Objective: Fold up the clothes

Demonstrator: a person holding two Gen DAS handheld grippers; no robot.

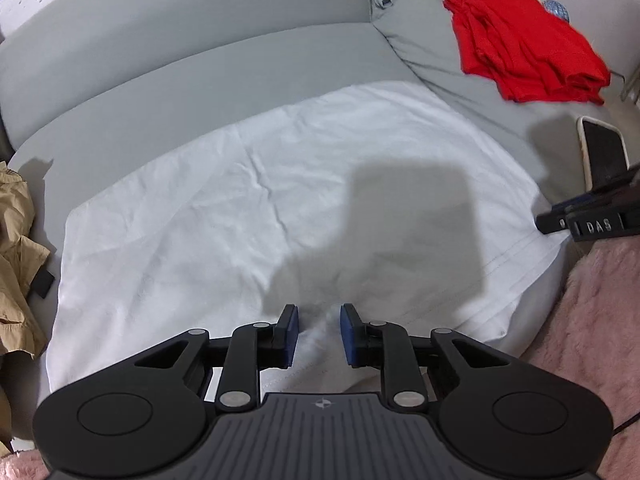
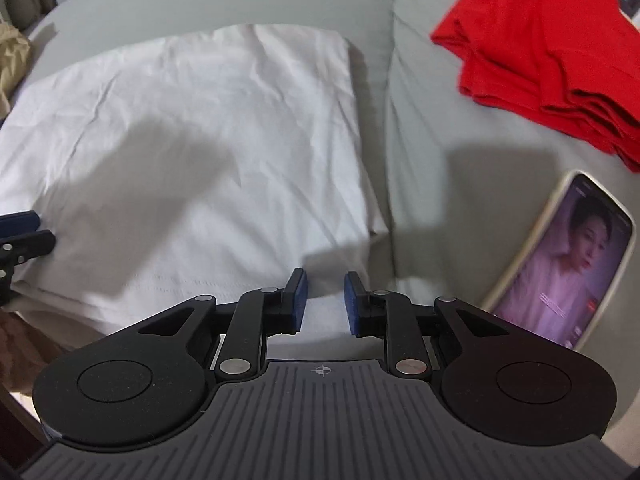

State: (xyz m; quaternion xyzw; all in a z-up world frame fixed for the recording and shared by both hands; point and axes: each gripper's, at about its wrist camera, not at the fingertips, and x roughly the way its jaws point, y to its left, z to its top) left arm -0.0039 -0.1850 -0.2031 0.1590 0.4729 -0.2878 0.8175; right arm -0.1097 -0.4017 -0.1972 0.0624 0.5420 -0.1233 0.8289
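At the far left of the left wrist view we see a crumpled tan garment (image 1: 18, 256) lying on the grey sofa (image 1: 160, 80). The white garment (image 1: 260, 200) is spread flat over the sofa seat and fills the middle of the frame, with its hemmed edge toward the lower right. At the bottom centre, the left claw (image 1: 319, 320) is over the near edge of this garment; its blue pads stand a little apart, with a raised fold of white cloth between them, but we cannot tell if they press on it. At the upper right lies a folded red garment (image 1: 524, 46), and a phone (image 1: 602, 152) is below it at the right edge. In the right wrist view, the right claw (image 2: 325, 294) is at the bottom centre, over the near right corner of the white garment (image 2: 200, 120); its pads are also slightly apart, white cloth is between them, and the grip is unclear. The phone (image 2: 568, 268) with lit screen lies at the right.
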